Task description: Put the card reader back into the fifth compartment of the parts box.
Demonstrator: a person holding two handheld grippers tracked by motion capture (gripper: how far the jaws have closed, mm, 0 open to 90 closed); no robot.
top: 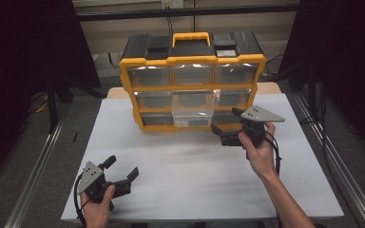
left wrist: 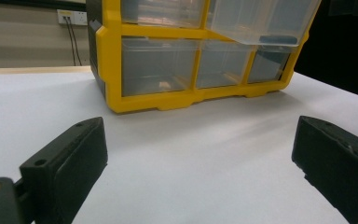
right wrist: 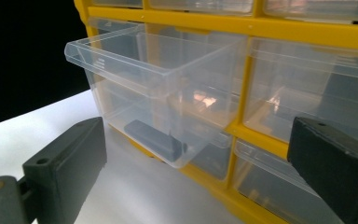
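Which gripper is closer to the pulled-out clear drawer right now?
Right. The right gripper sits just beside the pulled-out drawer, at its right front, jaws open. The left gripper is open too, far back near the table's front-left edge.

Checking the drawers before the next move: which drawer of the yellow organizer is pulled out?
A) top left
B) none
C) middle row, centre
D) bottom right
C: the clear drawer in the centre of the middle row juts forward from the organizer, and a dark flat piece lies inside it.
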